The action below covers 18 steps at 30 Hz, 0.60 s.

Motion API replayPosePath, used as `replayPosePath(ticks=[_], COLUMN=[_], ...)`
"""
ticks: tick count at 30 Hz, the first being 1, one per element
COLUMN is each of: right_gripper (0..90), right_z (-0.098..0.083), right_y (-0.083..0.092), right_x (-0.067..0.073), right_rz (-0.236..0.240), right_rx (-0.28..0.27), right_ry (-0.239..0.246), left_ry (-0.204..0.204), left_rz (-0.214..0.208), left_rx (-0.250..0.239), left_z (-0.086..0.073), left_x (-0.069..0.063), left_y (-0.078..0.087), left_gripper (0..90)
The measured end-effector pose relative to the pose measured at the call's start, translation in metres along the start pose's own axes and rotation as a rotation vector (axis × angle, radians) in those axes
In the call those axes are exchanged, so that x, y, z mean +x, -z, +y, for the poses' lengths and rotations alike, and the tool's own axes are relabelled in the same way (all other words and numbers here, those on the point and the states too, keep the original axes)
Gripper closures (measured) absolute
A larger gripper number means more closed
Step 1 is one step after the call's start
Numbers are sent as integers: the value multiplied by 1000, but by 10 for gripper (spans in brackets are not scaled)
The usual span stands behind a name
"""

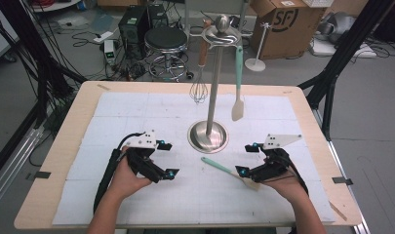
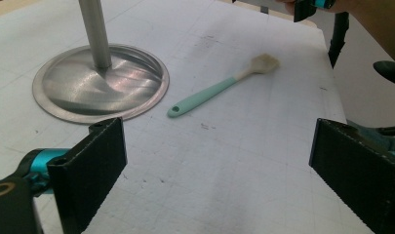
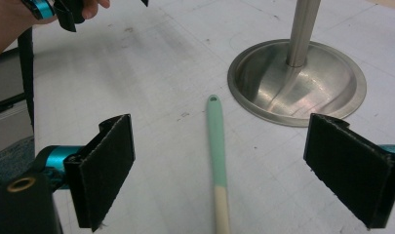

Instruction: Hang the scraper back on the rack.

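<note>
Right tongs [image 1: 245, 161] open beside the flat-lying spatula [image 1: 227, 172].

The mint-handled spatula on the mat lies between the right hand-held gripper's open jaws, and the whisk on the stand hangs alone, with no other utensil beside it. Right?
Not quite. The high view shows a second spatula hanging on the stand beside the whisk. The rest holds: the mint-handled spatula lies between the open jaws of the right hand-held gripper.
</note>
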State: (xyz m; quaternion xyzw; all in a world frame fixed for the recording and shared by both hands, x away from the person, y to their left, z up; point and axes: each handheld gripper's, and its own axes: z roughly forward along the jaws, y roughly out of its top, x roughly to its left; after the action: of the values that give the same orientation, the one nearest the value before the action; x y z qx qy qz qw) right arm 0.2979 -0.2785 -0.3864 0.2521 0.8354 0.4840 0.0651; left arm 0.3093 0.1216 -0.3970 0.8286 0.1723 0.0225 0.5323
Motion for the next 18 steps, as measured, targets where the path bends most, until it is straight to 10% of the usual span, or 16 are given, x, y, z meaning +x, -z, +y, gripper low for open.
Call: replayPosePath(ticks=[18], right_gripper=[112], right_z=[-1], right_y=[-1], right_x=[1], right_rz=[15], right_rx=[3], right_ry=[-1], left_ry=[3], left_rz=[0], left_rx=[-3], left_z=[0], left_x=[2], left_y=[-1], left_gripper=[73])
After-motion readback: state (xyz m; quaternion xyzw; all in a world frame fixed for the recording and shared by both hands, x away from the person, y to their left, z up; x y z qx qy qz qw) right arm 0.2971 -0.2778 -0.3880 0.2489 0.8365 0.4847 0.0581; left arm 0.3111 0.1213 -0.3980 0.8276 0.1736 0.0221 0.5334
